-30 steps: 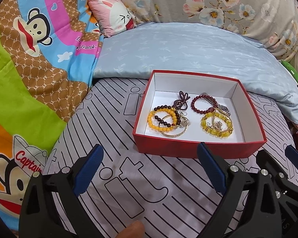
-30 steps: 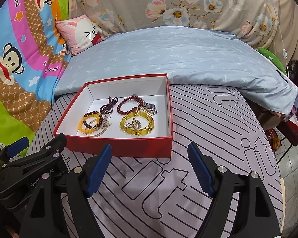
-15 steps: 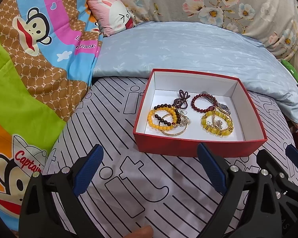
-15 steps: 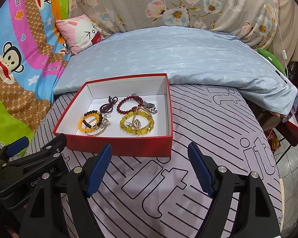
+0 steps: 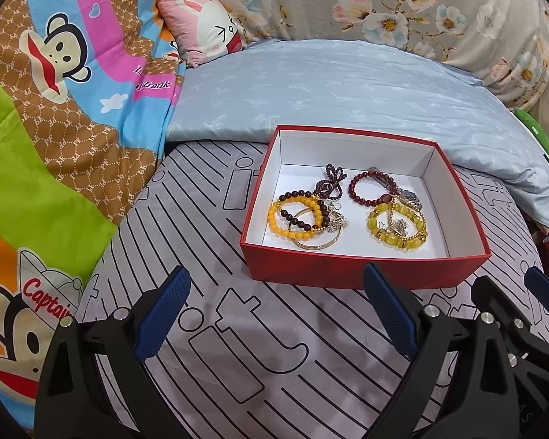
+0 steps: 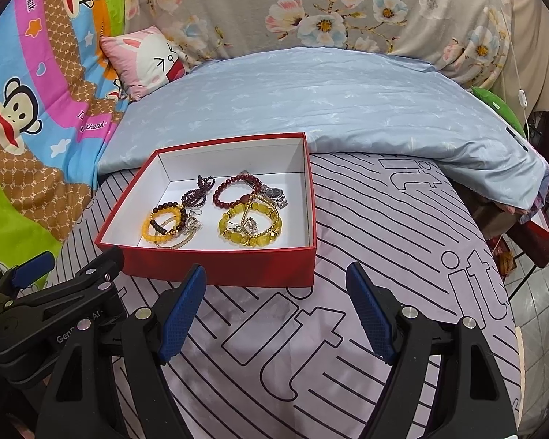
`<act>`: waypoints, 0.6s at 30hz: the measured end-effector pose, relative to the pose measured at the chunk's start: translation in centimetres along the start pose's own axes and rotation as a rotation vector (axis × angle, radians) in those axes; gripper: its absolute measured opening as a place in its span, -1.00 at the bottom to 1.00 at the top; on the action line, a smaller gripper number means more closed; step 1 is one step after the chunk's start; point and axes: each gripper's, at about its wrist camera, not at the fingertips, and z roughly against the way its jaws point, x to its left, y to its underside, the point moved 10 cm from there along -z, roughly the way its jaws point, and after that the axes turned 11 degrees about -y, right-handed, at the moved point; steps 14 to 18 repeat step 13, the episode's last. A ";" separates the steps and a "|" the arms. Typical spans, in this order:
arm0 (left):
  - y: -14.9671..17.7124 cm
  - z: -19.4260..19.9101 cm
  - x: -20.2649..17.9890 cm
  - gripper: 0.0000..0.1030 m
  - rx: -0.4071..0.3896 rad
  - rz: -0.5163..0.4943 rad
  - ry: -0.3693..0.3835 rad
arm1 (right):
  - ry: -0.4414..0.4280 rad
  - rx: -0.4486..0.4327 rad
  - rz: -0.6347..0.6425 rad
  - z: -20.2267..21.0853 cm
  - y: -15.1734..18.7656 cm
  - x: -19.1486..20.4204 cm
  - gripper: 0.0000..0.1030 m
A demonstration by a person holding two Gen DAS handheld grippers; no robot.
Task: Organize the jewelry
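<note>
Left gripper (image 5: 276,316): nearest to the camera, low over the bed, its two blue-padded fingers stand wide apart and hold nothing.
Right gripper (image 6: 276,314): also low and near, wide apart in the same way, nothing between the pads; the left tool shows beside it at the left edge of this view.
Bed sheet (image 5: 208,333): grey-lilac with black lines and big outlined letters that read "it"; no jewelry lies on it as far as both views show.
Red box (image 5: 351,267): open, white inside, it sits on the sheet just beyond both grippers.
Jewelry (image 5: 347,210): all pieces I can see are inside the box, in loose groups that touch and partly overlap.
Amber bead bracelet (image 5: 292,219): at front left, with a dark bead bracelet and a thin gold bangle (image 5: 316,247) lying over it.
Yellow bracelet (image 5: 399,230): at front right, a chain lies over it.
Red bead bracelet (image 5: 369,192): behind, next to a wristwatch (image 6: 274,194).
Progress: the pieces lie together in the box, which fits a finished collecting; it fits equally a heap that waits to be sorted out, and I cannot decide which.
Blue quilt (image 5: 329,87): folded behind the box.
Writing: the left gripper body shows "GenR" and "AI", partly hidden; the cartoon monkey blanket (image 5: 55,84) shows "Captain" and "frank".
</note>
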 end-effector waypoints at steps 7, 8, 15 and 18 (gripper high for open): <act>0.1 -0.1 0.2 0.81 0.001 0.007 -0.007 | -0.004 -0.002 -0.006 -0.1 0.2 0.1 0.50; 0.1 -0.2 0.2 0.81 0.007 0.014 -0.009 | -0.003 -0.002 -0.007 -0.1 0.2 0.1 0.51; 0.5 -0.5 0.4 0.81 0.031 0.037 0.002 | 0.003 -0.003 -0.005 -0.1 0.2 0.3 0.56; 0.5 -0.5 0.4 0.81 0.031 0.037 0.002 | 0.003 -0.003 -0.005 -0.1 0.2 0.3 0.56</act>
